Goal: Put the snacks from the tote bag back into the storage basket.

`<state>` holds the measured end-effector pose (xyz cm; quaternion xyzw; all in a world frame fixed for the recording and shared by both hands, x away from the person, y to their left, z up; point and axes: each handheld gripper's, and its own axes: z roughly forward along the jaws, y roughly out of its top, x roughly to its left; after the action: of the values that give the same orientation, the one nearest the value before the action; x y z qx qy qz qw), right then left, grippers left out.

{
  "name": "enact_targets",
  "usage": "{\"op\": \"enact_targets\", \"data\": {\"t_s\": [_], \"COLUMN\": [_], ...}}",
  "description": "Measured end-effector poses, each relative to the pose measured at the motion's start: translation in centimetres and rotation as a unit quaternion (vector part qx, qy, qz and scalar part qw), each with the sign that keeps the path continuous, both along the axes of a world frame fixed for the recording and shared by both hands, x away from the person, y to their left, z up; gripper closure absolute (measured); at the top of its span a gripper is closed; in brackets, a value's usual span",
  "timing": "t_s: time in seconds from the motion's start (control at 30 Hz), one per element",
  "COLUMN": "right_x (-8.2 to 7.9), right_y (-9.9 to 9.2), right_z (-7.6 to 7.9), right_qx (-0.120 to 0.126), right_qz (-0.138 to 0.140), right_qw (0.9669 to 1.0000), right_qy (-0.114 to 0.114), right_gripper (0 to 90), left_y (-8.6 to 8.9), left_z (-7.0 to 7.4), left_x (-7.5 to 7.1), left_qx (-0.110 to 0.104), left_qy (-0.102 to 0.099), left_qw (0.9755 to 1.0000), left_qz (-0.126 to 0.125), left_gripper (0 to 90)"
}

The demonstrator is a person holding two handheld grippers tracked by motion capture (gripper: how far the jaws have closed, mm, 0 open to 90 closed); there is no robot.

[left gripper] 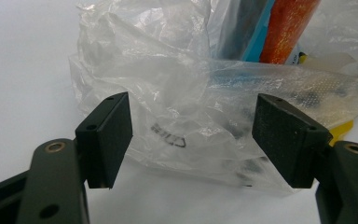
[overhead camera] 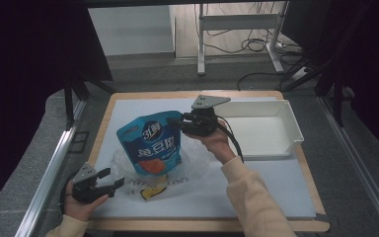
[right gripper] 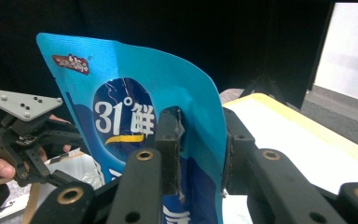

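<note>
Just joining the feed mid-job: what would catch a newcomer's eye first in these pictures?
The bright blue snack pouch stands out, held upright at mid-table with its edge pinched in the right gripper. Its lower end sits in a crumpled clear plastic bag on the white mat. At the table's near left edge the left gripper waits with jaws open toward that bag, and a white tray sits far right.

your right gripper (right gripper: 200,149) pinches the blue snack pouch's (right gripper: 135,88) edge between both pads, pouch upright; your left gripper (right gripper: 23,135) sits beyond it, near the white table (right gripper: 298,140).
</note>
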<state>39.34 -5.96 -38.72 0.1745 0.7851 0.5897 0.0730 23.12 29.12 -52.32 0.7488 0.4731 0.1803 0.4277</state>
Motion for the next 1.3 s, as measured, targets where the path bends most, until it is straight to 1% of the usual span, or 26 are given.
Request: {"op": "enact_targets", "data": {"t_s": [0.03,0.1,0.23,0.27,0.33,0.43,0.47,0.53,0.6,0.63,0.7,0.73,0.77,0.93,0.97,1.1,1.2,1.3], "right_x": [-0.08,-0.18,-0.37,-0.37,-0.23,0.13,0.19,0.27,0.29,0.33,0.42,0.44,0.4,0.29,0.27,0.26,0.33,0.47], "right_y": [-0.1,-0.27,-0.3,-0.29,-0.35,-0.43,-0.42,-0.42,-0.44,-0.49,-0.55,-0.49,-0.41,-0.05,0.02,0.1,0.12,0.11], "right_z": [0.0,-0.03,-0.08,-0.09,-0.15,-0.35,-0.38,-0.35,-0.27,-0.25,-0.24,-0.26,-0.29,-0.31,-0.32,-0.36,-0.39,-0.47], "right_qx": [0.0,0.002,0.002,0.004,0.007,0.018,0.02,0.026,0.028,0.031,0.037,0.034,0.031,0.026,0.024,0.019,0.019,0.024], "right_qz": [-0.003,-0.004,-0.006,-0.007,-0.005,0.001,0.004,-0.002,-0.004,-0.003,0.003,0.006,0.007,0.009,0.009,0.016,0.023,0.029], "right_qw": [1.0,1.0,1.0,1.0,0.9999,0.9998,0.9998,0.9996,0.9996,0.9995,0.9992,0.9992,0.9993,0.9995,0.9996,0.9996,0.9996,0.9993], "right_qy": [0.002,0.004,-0.004,-0.006,-0.009,-0.005,-0.004,-0.001,0.0,0.003,0.015,0.018,0.017,0.015,0.015,0.01,0.004,0.003], "right_gripper": [71.0,74.0,81.7,85.1,87.3,87.5,85.8,78.8,76.7,75.1,68.8,68.9,70.9,70.0,71.2,82.2,85.2,86.4], "left_y": [0.0,-0.03,-0.06,-0.06,-0.04,-0.03,-0.02,-0.02,-0.04,-0.05,-0.07,-0.1,-0.1,-0.11,-0.12,-0.12,-0.14,-0.13], "left_z": [0.0,-0.01,0.01,0.01,0.02,0.01,0.01,0.0,0.0,-0.01,-0.02,-0.01,-0.01,0.0,-0.01,-0.01,-0.02,-0.01], "left_x": [0.0,0.01,0.0,0.0,-0.01,0.0,0.0,0.0,0.01,0.01,0.02,0.01,0.01,0.01,0.01,0.01,0.01,0.01], "left_qx": [0.0,0.0,0.001,0.001,0.001,0.0,0.001,0.0,0.0,0.001,0.001,0.001,0.001,0.002,0.002,0.001,0.001,0.001], "left_qy": [0.0,0.0,-0.001,-0.001,-0.001,-0.001,-0.001,-0.001,-0.001,-0.001,0.0,0.0,0.0,0.0,0.0,0.0,0.0,0.0], "left_qw": [1.0,1.0,1.0,1.0,1.0,1.0,1.0,1.0,1.0,1.0,1.0,1.0,1.0,1.0,1.0,1.0,1.0,1.0], "left_qz": [0.0,0.0,0.0,0.0,0.0,0.0,0.0,0.001,0.0,0.0,-0.001,0.0,-0.001,-0.001,-0.001,0.0,0.0,0.0], "left_gripper": [28.9,28.9,28.9,28.9,28.9,28.9,28.9,28.9,28.9,28.9,28.9,28.9,28.8,28.9,28.9,28.9,28.9,28.9]}}
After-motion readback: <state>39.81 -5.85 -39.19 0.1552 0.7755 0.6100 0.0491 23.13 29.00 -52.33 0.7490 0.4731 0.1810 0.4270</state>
